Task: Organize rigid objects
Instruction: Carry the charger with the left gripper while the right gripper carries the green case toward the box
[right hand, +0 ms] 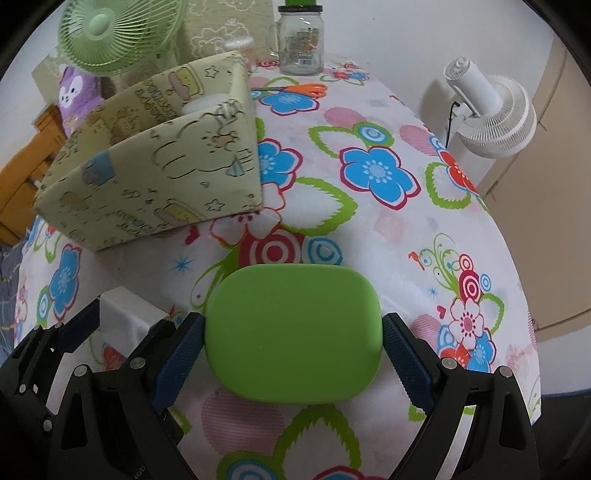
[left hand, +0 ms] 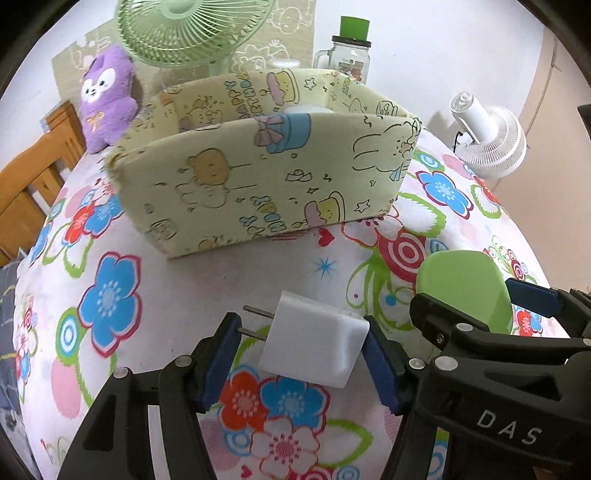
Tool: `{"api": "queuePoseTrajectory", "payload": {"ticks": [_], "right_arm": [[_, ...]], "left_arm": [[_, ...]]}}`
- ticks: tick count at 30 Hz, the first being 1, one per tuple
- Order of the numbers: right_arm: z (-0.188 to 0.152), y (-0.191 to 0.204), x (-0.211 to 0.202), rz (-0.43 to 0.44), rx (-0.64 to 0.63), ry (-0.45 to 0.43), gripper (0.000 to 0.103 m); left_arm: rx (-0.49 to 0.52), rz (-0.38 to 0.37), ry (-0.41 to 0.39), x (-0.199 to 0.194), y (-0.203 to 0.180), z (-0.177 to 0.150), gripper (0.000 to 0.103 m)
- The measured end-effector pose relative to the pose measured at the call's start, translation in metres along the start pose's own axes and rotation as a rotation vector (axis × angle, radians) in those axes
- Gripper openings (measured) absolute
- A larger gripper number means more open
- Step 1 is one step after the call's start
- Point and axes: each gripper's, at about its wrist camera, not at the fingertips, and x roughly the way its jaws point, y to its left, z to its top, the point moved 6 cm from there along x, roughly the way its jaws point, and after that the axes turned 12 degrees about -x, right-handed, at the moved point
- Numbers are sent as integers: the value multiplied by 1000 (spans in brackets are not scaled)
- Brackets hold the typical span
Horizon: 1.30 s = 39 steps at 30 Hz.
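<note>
My left gripper (left hand: 299, 354) is shut on a white plug charger (left hand: 314, 339); one blue pad meets its two prongs, the other its back end. It hangs just above the floral tablecloth (left hand: 229, 273). My right gripper (right hand: 291, 347) is shut on a flat green rounded case (right hand: 291, 332), pads pressing its two short sides. Each gripper shows in the other's view: right gripper (left hand: 476, 299) with the green case (left hand: 465, 288), left gripper (right hand: 122, 325) with the charger (right hand: 125, 314). Beyond both stands a yellow cartoon-print fabric box (left hand: 258, 184) (right hand: 155, 177), open-topped, with something white (left hand: 306, 108) inside.
Behind the box are a green fan (left hand: 192, 29), a purple plush (left hand: 107, 92) and a glass jar with a green lid (left hand: 351, 55). Orange-handled scissors (right hand: 306, 88) lie near the jar. A white fan (right hand: 487, 110) stands off the table's right edge; wooden furniture (left hand: 29, 184) is at left.
</note>
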Motion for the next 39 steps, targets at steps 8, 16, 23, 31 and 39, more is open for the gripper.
{"api": "queuePoseTrajectory", "payload": {"ticks": [8, 16, 23, 31, 39], "right_arm": [[2, 16, -33, 17, -42, -38, 95], [9, 22, -69, 33, -47, -85, 95], [18, 24, -100, 34, -63, -133, 95], [23, 26, -129, 49, -73, -178, 95], [26, 28, -146, 44, -68, -198, 95]], "left_arm": [[-43, 10, -12, -33, 6, 1, 67], [-54, 25, -64, -70, 7, 12, 67], [-78, 39, -93, -95, 7, 21, 67], [-105, 69, -105, -119, 6, 27, 67], [-140, 77, -101, -133, 7, 29, 67]]}}
